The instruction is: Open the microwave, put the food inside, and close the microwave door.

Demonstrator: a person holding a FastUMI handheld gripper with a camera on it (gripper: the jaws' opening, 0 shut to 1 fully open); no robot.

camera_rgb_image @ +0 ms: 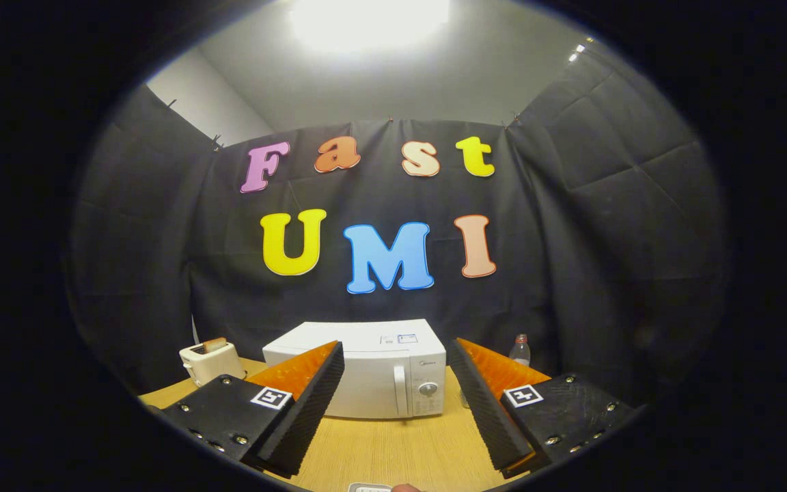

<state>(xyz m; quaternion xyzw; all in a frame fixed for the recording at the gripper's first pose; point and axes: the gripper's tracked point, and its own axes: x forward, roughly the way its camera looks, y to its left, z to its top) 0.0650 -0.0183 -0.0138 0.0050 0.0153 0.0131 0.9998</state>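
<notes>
Two fingers of the tongs [397, 403] reach forward from the bottom of the view, spread wide apart and holding nothing. One finger [305, 410] sits at about seven o'clock, its partner at about five o'clock. Bare wooden table [393, 447] shows in the gap between them.

Straight ahead at twelve o'clock from the fingertips, beyond them and not touched, stands a white microwave [366, 369] on the table. Its door [359, 389] is shut, with an upright handle [400, 391] beside a round knob [428, 388] on the control panel.

At about ten o'clock from the tongs, beside the microwave, sits a small pale toaster [210, 361] with a slice of bread [214, 344] poking out of its top. At about two o'clock, just past the microwave's other side, stands a clear bottle [520, 350].

At six o'clock, nearest the viewer and below the fingers, a sliver of a pale container [369, 488] peeks in; this may be the food, but too little shows to tell.

The task appears to be at its very start: the door is not yet opened, nothing is loaded, and closing remains ahead.
</notes>
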